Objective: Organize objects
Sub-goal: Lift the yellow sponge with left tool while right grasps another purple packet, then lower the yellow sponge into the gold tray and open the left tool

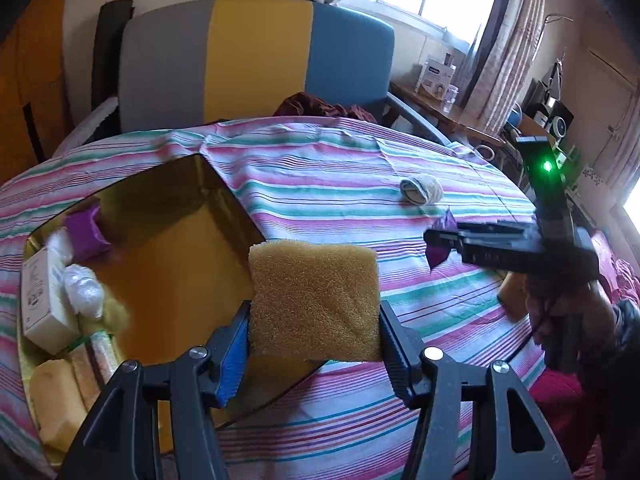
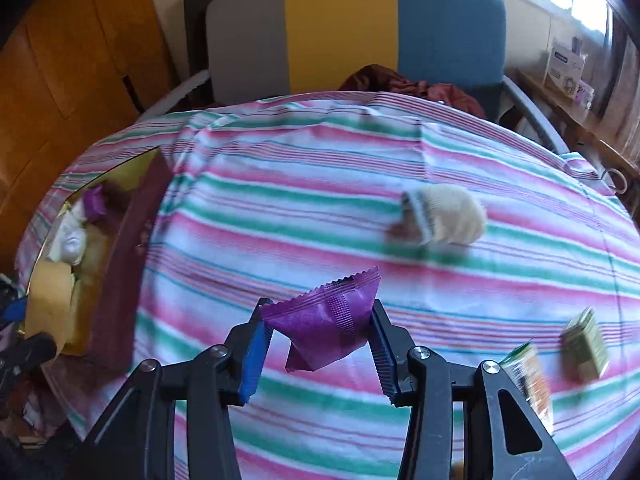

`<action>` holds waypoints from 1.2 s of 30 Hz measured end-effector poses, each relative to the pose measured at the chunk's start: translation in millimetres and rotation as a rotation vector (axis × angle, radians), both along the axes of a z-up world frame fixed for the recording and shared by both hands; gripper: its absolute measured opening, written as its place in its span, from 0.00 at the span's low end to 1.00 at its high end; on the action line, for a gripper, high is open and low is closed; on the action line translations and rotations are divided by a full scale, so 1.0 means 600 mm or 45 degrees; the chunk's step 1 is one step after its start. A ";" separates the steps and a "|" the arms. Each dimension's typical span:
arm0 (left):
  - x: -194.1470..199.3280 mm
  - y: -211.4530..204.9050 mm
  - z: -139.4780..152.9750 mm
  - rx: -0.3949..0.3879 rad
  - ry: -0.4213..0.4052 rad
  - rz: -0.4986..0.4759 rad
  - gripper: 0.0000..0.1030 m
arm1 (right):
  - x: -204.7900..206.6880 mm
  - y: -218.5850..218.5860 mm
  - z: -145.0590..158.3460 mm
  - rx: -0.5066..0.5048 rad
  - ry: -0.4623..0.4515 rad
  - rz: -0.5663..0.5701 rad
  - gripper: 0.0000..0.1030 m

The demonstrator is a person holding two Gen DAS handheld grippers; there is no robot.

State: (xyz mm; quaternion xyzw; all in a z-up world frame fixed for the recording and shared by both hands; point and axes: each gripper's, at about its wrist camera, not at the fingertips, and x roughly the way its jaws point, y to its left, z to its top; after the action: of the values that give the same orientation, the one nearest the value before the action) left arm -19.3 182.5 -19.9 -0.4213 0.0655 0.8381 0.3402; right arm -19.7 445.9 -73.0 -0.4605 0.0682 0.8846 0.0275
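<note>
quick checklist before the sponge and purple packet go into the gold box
1. Left tool gripping the yellow sponge: ok, pads press both sides.
2. Right tool gripping the purple packet: ok, pinched and lifted off the striped cloth.
3. Free space in the gold box: ok, its middle is bare.
4. Sponge over the box: not ok, it hangs at the box's near corner, partly over the cloth.
5. Tools clear of each other: ok, apart in the left wrist view.
6. Rolled sock still out on the cloth: not ok.
</note>
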 end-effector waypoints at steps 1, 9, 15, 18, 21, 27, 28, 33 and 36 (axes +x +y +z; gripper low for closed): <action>0.001 -0.008 0.003 -0.004 0.016 0.016 0.58 | 0.004 -0.010 -0.004 -0.004 0.003 0.011 0.46; 0.001 -0.060 -0.007 -0.022 0.016 0.135 0.58 | 0.020 -0.026 -0.042 -0.030 -0.003 0.007 0.46; 0.004 -0.075 -0.012 -0.032 0.026 0.162 0.58 | 0.014 -0.031 -0.050 -0.003 0.002 0.012 0.46; 0.007 -0.076 -0.011 -0.034 0.044 0.164 0.58 | 0.012 -0.036 -0.052 0.021 0.000 0.021 0.46; 0.007 -0.077 -0.011 -0.034 0.045 0.166 0.58 | 0.012 -0.036 -0.052 0.026 0.001 0.022 0.46; 0.005 -0.082 -0.013 -0.038 0.036 0.173 0.58 | 0.012 -0.037 -0.053 0.031 0.001 0.024 0.46; 0.005 -0.083 -0.014 -0.039 0.034 0.171 0.58 | 0.012 -0.037 -0.053 0.031 0.000 0.025 0.46; -0.012 -0.111 -0.014 -0.005 0.002 0.209 0.58 | 0.012 -0.039 -0.054 0.043 0.000 0.029 0.46; -0.041 -0.158 -0.008 0.034 -0.020 0.316 0.58 | 0.012 -0.041 -0.054 0.054 -0.002 0.033 0.46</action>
State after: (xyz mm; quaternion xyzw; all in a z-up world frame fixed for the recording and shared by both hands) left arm -44.0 87.5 -24.5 -0.4283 -0.0009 0.8712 0.2400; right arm -12.8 421.6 -105.3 -0.4613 0.0434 0.8858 0.0256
